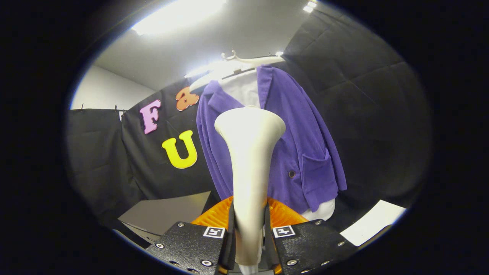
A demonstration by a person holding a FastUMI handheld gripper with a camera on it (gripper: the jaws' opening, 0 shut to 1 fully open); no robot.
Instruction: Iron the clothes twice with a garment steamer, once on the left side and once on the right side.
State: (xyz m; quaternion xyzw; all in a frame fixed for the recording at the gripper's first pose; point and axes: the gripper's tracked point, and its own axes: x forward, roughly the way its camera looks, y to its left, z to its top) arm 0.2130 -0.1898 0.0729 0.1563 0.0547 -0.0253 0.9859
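Gripping the cream steamer (pixel 248 168) by its handle, the jaws are closed on it; its head rises before the purple jacket (pixel 305 145), apparently not touching, on a white hanger (pixel 252 60).

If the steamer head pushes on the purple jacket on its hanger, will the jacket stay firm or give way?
The purple jacket will probably give way: it drapes softly from a hanger, apparently unbacked. It may swing too. The steamer, clamped between the gripper fingers, looks rigid and smooth.
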